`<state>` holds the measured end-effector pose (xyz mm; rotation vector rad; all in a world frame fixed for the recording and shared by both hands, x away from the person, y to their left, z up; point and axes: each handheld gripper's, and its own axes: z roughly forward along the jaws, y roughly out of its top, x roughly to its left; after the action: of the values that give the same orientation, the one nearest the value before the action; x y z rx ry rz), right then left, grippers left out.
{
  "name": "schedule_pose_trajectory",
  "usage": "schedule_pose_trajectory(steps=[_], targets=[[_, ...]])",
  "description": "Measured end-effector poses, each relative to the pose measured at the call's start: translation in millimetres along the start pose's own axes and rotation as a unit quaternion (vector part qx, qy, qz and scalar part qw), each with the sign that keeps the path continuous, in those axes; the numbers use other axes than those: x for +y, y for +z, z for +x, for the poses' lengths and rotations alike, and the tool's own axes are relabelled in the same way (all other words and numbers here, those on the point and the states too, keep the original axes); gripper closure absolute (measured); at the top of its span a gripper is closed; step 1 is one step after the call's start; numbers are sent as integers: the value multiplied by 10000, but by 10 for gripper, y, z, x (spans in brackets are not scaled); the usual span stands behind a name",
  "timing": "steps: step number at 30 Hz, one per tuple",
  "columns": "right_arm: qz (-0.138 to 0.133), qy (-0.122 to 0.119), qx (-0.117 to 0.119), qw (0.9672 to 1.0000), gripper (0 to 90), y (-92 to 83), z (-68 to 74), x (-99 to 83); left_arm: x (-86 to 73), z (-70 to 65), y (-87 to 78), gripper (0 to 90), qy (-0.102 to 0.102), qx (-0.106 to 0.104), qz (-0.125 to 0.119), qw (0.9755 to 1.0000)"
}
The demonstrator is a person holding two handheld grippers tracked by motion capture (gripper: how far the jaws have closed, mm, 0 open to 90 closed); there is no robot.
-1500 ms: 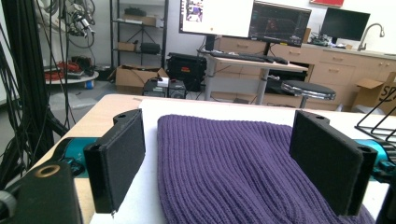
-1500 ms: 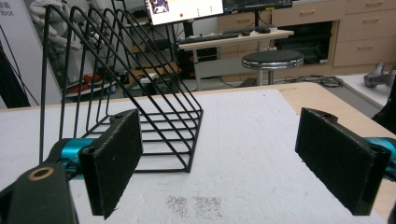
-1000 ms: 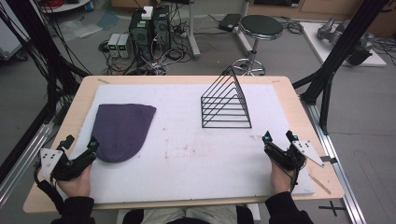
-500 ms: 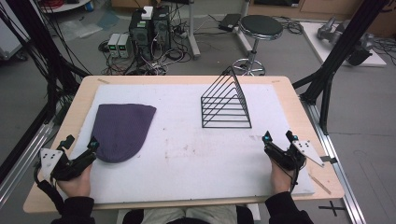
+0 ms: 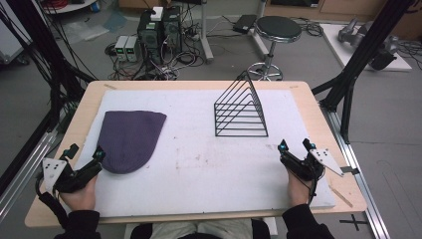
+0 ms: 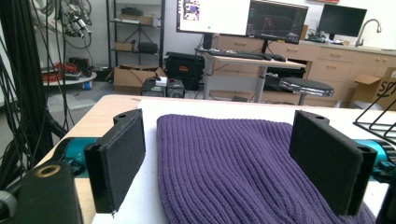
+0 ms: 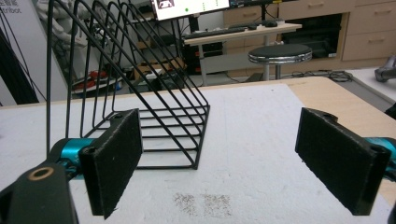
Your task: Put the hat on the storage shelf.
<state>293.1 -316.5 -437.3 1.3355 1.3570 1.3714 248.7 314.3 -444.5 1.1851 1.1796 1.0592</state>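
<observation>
While the earlier pictures and this one are compared, nothing differs: both hands, the hat and the rack stay in the same places.

At the near left corner of the desk [image 5: 199, 84], the left hand [image 5: 79, 194] rests low and holds the left hand-held gripper [image 5: 85, 153], which points forward and a little inward. Its jaws are spread wide and hold nothing. At the near right side, the right hand [image 5: 297, 188] lies flat in the same manner, and the right hand-held gripper [image 5: 294, 145] points forward over the white mat [image 5: 199, 164], also with jaws wide apart and empty.

The purple knitted hat [image 5: 128, 139] lies flat on the mat, directly ahead of the left hand-held gripper. In the left gripper view the hat [image 6: 224, 168] fills the gap between the two black jaws, and its rounded near end reaches about to the inner jaw tip; whether they touch, I cannot tell.

The black wire rack [image 5: 240, 109] stands upright ahead of the right hand-held gripper and a little to its left, clearly apart from it. In the right gripper view the rack [image 7: 140, 93] rises behind the left jaw.
</observation>
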Motion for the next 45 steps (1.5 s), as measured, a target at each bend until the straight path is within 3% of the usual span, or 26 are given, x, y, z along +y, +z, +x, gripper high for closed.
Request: schedule_pose_trajectory(steps=[10, 18, 25, 34, 45], targets=[[22, 3, 64, 10000, 142, 39, 20, -7, 18, -16, -7, 188, 137, -95, 32, 9999], [46, 7, 104, 9999, 141, 52, 31, -10, 49, -18, 0, 187, 376, -226, 93, 9990], [59, 12, 120, 9999, 141, 55, 30, -10, 83, -10, 32, 187, 343, -387, 168, 9985], [71, 4, 131, 9999, 142, 59, 32, -12, 142, -65, 81, 187, 515, -641, 393, 9958], [79, -6, 159, 9998, 141, 61, 32, -14, 239, -4, 105, 187, 716, -878, 609, 9917]])
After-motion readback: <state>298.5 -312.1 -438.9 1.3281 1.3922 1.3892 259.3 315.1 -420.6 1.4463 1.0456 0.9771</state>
